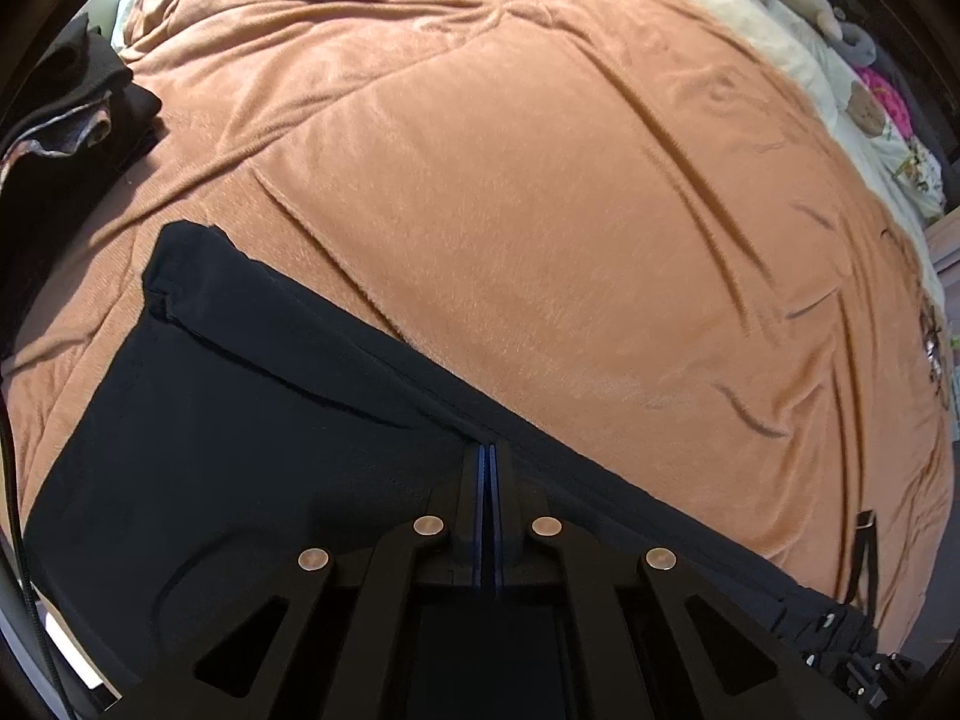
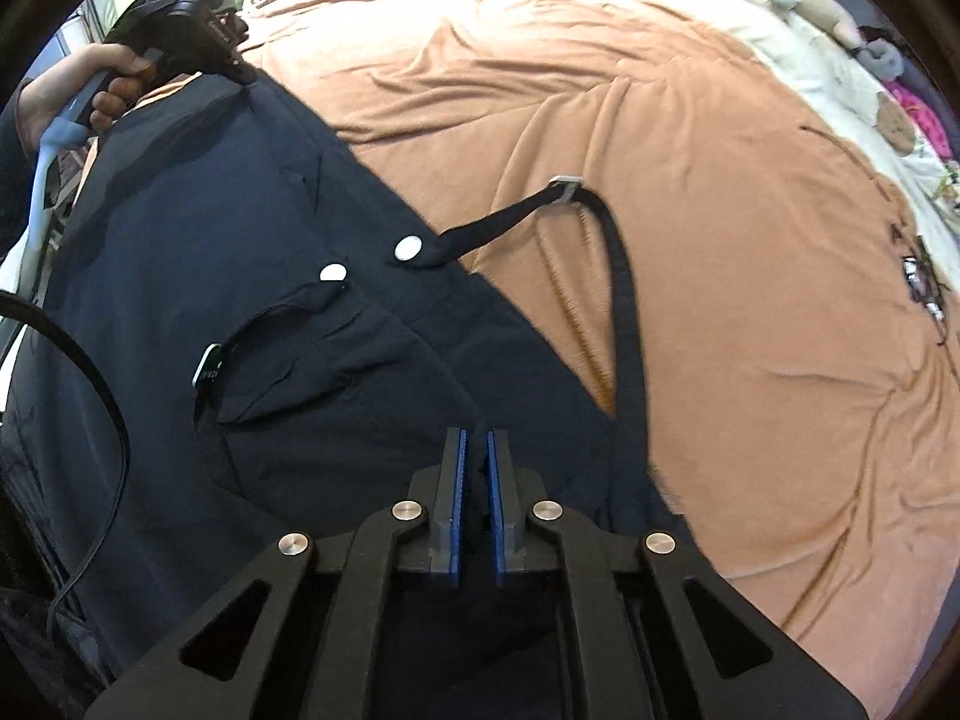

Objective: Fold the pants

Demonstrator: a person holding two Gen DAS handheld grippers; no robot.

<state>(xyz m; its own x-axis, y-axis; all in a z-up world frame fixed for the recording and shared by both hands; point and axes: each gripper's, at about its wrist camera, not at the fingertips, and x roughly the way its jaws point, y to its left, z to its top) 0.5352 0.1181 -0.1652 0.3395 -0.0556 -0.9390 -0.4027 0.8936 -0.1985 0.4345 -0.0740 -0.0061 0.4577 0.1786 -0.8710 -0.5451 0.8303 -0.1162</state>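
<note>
From the left wrist, the left hand-held gripper [image 1: 486, 450] is squeezed shut on the far edge of the dark pants [image 1: 240, 420]. The pants lie on a bed with an orange blanket [image 1: 540, 210]. They fill the picture from 6 to 9 o'clock. One end of them sits at 9 o'clock. A heap of dark clothes [image 1: 72, 102] lies at 10 o'clock, apart from the pants.

From the right wrist, the right hand-held gripper [image 2: 474, 450] is pinched on a bunch of the pants' cloth near the waist. Two white snaps [image 2: 408, 248] sit at 10 o'clock from its tips. A black strap [image 2: 624, 276] with a metal buckle [image 2: 567, 183] runs out over the blanket toward 1 o'clock. Far off at 10 o'clock, a hand [image 2: 78, 96] holds the other gripper down on the pants' edge.

I think this is the grabbing step: both ends of one long edge are held, and the fold has not started. Next, both hands should lift together and carry that edge across to the other side. The loose strap could get trapped in the fold, so it may need tucking in.
</note>
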